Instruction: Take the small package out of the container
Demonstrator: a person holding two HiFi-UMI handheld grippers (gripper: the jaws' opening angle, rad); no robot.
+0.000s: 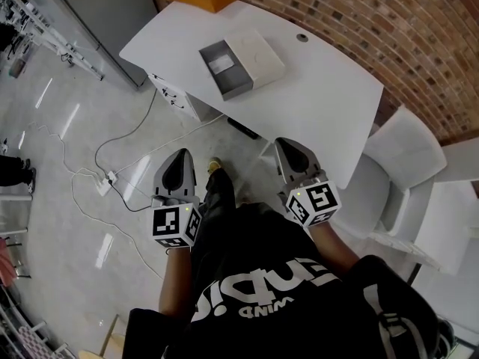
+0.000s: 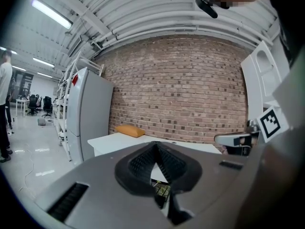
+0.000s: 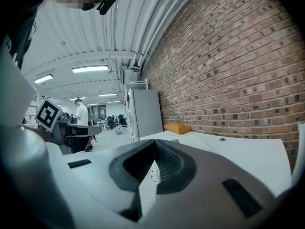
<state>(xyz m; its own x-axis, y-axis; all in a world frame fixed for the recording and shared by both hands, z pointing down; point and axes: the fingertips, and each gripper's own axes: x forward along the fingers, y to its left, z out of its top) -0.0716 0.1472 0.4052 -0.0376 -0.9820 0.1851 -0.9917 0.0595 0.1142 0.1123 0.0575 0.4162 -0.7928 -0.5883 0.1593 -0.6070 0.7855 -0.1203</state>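
left tool [image 1: 179, 157] well short of container [image 1: 239, 88]

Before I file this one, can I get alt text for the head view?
Seen from above, a person holds the left gripper and right gripper, both shut and empty, short of a white table. On it sits a grey container, open, with a small white package inside.

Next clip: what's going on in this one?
A person stands in front of a white table with a left gripper and a right gripper held out towards it, each shut and empty. On the table lies an open container with the small package inside it. Neither gripper has reached the container yet, so the package is untouched.
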